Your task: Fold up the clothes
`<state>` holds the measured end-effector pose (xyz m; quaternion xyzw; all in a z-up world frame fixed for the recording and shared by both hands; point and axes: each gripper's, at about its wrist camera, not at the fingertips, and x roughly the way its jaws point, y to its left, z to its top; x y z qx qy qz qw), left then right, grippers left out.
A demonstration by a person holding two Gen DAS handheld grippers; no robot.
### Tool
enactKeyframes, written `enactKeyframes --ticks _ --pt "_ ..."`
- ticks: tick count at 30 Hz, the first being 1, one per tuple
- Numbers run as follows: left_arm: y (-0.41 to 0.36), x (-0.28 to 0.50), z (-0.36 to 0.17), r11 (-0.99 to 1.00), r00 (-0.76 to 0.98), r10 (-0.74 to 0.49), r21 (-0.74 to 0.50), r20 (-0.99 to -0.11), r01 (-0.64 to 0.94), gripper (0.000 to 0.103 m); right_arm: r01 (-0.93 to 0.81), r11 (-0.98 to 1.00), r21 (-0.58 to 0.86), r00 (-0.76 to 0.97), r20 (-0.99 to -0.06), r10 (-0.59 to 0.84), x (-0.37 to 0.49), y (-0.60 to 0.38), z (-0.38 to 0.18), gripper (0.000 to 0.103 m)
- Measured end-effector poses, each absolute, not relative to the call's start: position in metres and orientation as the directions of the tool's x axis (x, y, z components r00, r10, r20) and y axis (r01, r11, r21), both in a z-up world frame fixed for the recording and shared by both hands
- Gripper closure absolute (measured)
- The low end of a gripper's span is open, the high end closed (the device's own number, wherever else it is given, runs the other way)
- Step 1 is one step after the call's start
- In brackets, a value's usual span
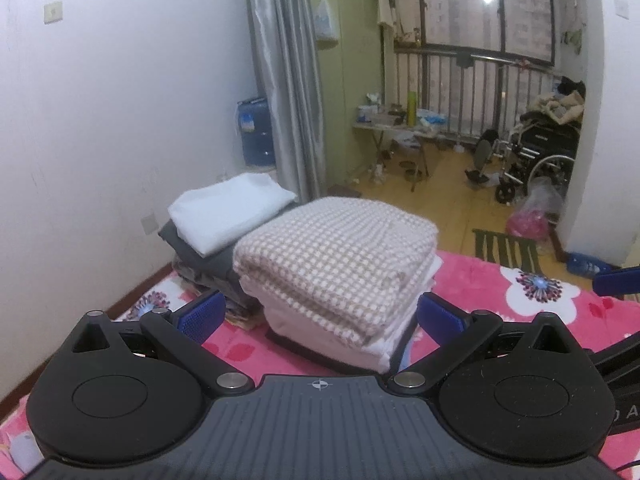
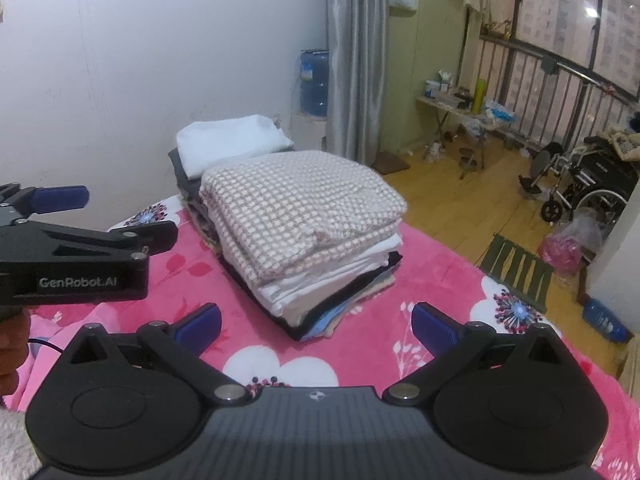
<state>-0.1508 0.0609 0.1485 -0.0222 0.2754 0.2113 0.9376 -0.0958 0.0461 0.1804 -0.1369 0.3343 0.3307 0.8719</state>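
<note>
A stack of folded clothes topped by a beige-and-white checked cloth (image 1: 336, 256) (image 2: 296, 216) sits on the pink floral bedspread (image 1: 500, 292) (image 2: 360, 364). Behind it stands a second stack with a white folded cloth (image 1: 228, 208) (image 2: 232, 144) on grey ones. My left gripper (image 1: 320, 316) is open, close in front of the checked stack, whose near corner shows between the blue pads; I cannot tell if they touch it. My right gripper (image 2: 316, 326) is open and holds nothing, a little short of the stack's corner. The left gripper (image 2: 128, 216) also appears at the left edge of the right wrist view.
A white wall runs along the left. A grey curtain (image 1: 288, 80), a blue water jug (image 1: 256, 132), a folding table (image 2: 460, 108), a wheelchair (image 1: 532, 152), a green stool (image 2: 516, 268) and a pink bag (image 1: 528, 220) stand on the wooden floor beyond the bed. A hand (image 2: 10, 352) is at the left edge.
</note>
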Motion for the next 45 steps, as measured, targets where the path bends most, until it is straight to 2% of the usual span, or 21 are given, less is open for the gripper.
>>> enactKeyframes --ticks 14,27,34,45 --pt "0.055 -0.151 0.151 0.911 0.773 0.393 0.095 -0.499 -0.402 0.000 -0.679 0.733 -0.030 0.561 -0.665 0.493 -0.101 0.048 0.183 0.000" --pt "0.057 -0.149 0.150 0.911 0.769 0.395 0.105 -0.503 -0.400 0.000 -0.673 0.737 -0.068 0.566 -0.688 0.454 -0.100 0.053 0.175 0.000" --pt "0.059 -0.148 0.149 0.914 0.765 0.384 0.096 -0.517 -0.394 0.000 -0.682 0.713 -0.162 0.604 -0.674 0.425 -0.106 0.059 0.168 0.000" --pt "0.064 -0.147 0.146 0.919 0.758 0.364 0.074 -0.541 -0.388 0.000 -0.671 0.720 -0.178 0.611 -0.683 0.400 -0.102 0.059 0.164 0.000"
